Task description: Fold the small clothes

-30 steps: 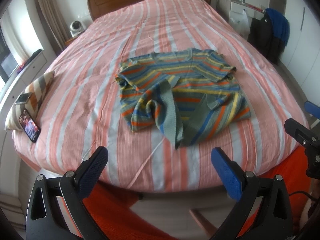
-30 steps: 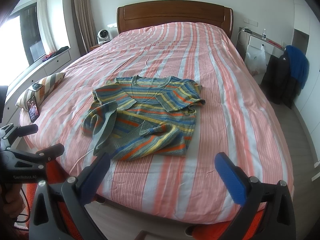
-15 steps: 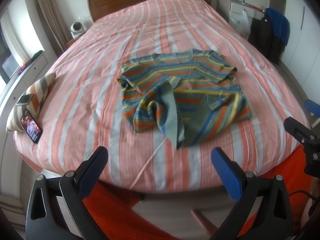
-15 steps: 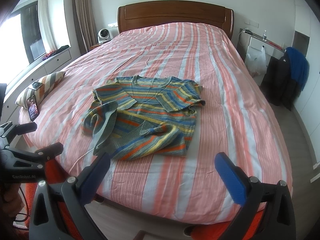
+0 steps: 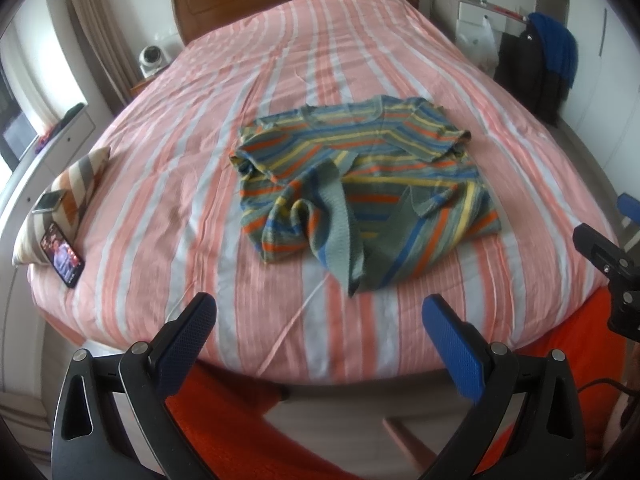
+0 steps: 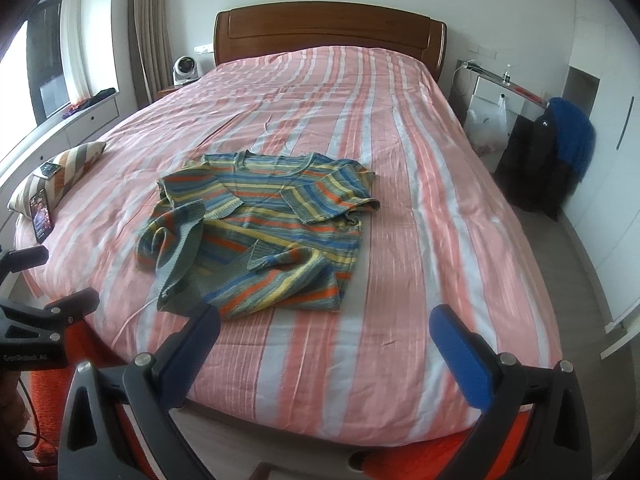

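Observation:
A small striped knit sweater [image 5: 360, 184] in blue, orange, yellow and grey lies rumpled on the bed, collar toward the headboard, its lower hem and one sleeve bunched up near the foot. It also shows in the right wrist view [image 6: 260, 224]. My left gripper [image 5: 320, 336] is open and empty, held off the foot of the bed, short of the sweater. My right gripper [image 6: 324, 340] is open and empty, also off the foot, right of the sweater's lower edge. Each gripper shows at the edge of the other's view.
The bed [image 6: 420, 240] has a pink and white striped cover and a wooden headboard [image 6: 328, 28]. A striped cushion [image 5: 68, 188] and a phone [image 5: 62, 254] lie at the left edge. A chair with dark and blue clothes [image 6: 552, 152] stands right. Orange fabric [image 5: 240, 420] lies below.
Both grippers have moved slightly toward the bed, so the sweater sits a little lower and nearer in both views. The sweater has not moved.

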Demonstrator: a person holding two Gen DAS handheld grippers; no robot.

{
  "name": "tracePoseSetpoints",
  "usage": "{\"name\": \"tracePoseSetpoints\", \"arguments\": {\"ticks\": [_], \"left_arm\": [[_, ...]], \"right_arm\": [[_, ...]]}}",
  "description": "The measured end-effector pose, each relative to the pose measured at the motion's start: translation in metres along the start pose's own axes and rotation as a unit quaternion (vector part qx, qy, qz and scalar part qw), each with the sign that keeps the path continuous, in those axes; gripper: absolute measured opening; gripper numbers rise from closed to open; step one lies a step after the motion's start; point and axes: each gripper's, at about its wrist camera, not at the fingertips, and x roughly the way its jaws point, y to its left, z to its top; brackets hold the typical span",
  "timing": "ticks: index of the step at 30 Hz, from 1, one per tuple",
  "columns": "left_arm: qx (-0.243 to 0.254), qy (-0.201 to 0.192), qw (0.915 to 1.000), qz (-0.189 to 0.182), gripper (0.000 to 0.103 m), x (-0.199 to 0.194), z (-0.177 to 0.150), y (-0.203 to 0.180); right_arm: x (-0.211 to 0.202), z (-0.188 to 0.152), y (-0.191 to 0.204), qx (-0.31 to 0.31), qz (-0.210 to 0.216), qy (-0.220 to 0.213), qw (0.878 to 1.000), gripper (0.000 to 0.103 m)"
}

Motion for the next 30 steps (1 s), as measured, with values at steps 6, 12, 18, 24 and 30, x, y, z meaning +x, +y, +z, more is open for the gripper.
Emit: {"name": "tracePoseSetpoints", "arguments": {"ticks": [6,12,18,24,30], "left_arm": [[0.000,0.001,1.0000,0.002,0.103,0.000,-0.003,-0.002],[0.000,0.001,1.0000,0.002,0.103,0.000,-0.003,-0.002],[-0.004,0.004,1.0000,0.002,0.103,0.003,-0.007,0.001],[-0.019,0.006,0.9997,-0.014,0.103,0.023,0.000,0.027],[-0.046,0.005,0.9967,-0.067,0.102,0.059,0.020,0.086]], "right_arm": [[-0.001,-0.002,0.001,-0.011,-0.019,-0.003,1.000,0.103],[-0.002,-0.002,0.002,-0.015,-0.032,-0.005,0.999,0.103],[-0.001,-0.003,0.002,-0.014,-0.035,-0.001,0.999,0.103],[0.003,-0.002,-0.002,-0.015,-0.006,-0.001,1.000,0.103],[0.028,0.000,-0.035,0.012,0.034,0.008,0.999,0.103]]}}
